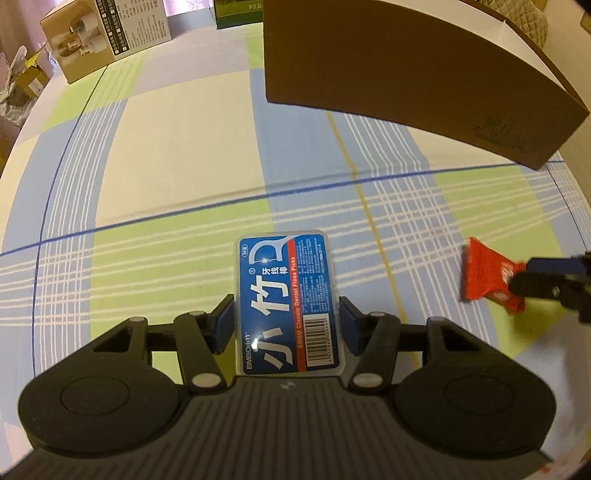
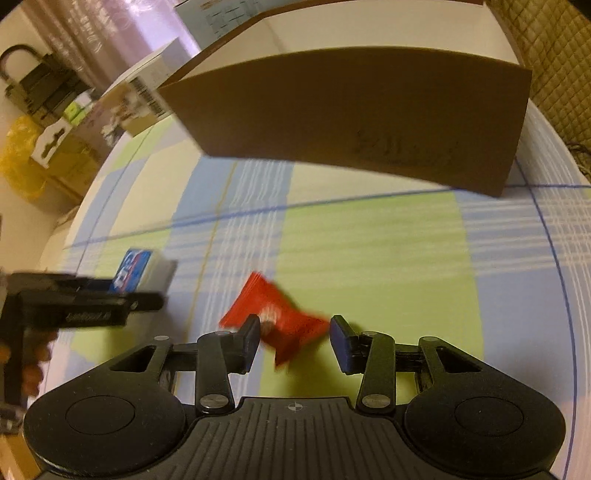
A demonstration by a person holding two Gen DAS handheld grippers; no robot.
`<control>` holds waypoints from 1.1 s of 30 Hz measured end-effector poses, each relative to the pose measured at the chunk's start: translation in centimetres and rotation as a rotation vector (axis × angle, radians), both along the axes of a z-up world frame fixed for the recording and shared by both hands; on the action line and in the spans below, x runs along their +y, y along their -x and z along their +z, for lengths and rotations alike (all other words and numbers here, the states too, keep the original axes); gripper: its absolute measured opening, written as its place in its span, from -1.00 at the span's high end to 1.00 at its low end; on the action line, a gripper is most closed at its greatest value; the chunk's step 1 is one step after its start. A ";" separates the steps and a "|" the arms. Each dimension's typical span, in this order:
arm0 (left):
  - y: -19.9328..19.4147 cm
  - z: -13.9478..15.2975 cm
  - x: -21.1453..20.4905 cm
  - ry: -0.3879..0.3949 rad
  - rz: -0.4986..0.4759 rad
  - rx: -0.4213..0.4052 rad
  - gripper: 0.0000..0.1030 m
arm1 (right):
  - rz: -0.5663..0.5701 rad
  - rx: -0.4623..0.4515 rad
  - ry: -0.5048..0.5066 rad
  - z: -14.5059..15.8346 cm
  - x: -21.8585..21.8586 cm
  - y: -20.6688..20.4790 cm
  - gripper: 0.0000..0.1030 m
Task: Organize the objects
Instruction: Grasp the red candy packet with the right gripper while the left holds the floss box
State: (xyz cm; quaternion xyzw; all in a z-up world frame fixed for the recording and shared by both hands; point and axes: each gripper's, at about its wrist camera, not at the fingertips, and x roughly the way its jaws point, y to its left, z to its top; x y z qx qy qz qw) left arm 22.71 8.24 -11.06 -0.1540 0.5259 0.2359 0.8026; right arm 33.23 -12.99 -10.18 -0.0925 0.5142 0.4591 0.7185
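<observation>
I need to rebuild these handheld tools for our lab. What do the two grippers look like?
Both look identical. The left gripper and the right gripper have matte black bodies with ribbed centres, round side housings, silver pivot screws on black linkage arms, and flat blue finger pads. No cables or sleeves show.

One blue-labelled clear plastic floss pick box (image 1: 288, 299), one crinkled red foil snack packet (image 1: 487, 275), one open brown cardboard box (image 1: 399, 74) at the far right, and two printed cartons (image 1: 107, 33) far left.

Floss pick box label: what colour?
Blue with a red stripe, on the floss pick box; clearest in the left wrist view.
</observation>
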 end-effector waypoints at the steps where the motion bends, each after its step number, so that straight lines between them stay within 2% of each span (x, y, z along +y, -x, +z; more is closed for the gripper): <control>1: 0.2 0.0 -0.1 0.001 -0.002 0.001 -0.03 | 0.015 -0.011 0.003 0.2 -0.1 0.3 0.22; 5: 0.8 0.0 -0.3 0.008 -0.004 0.001 -0.03 | 0.086 -0.133 0.018 0.8 0.3 1.5 -0.13; 9: 1.0 0.0 -0.3 0.011 0.003 -0.001 -0.02 | 0.227 -0.284 0.026 1.0 2.0 2.9 -0.18; 12: 1.1 0.0 -0.4 0.010 0.004 -0.001 -0.02 | 0.337 -0.326 0.031 0.4 3.6 3.1 -0.18; 16: 1.3 -0.1 -0.4 0.019 0.007 -0.005 -0.02 | 0.415 -0.280 0.068 -0.9 5.1 2.0 -0.17; 19: 1.6 -0.1 -0.3 0.028 0.012 -0.009 -0.02 | 0.401 -0.233 0.082 -1.3 5.3 1.3 -0.17; 24: 2.0 0.0 -0.1 0.040 0.023 -0.012 -0.02 | 0.384 -0.142 0.036 -1.4 4.7 1.9 -0.16; 26: 2.0 0.0 -0.1 0.042 0.023 -0.012 -0.03 | 0.353 -0.131 0.031 -1.5 4.6 2.2 -0.15; 31: 1.5 -0.1 0.0 0.051 0.020 -0.016 -0.16 | 0.184 -0.074 0.013 -1.5 4.5 1.5 -0.11; 33: 1.2 -0.2 0.1 0.046 0.013 -0.014 -0.16 | 0.131 -0.075 0.022 -1.5 4.7 1.4 -0.02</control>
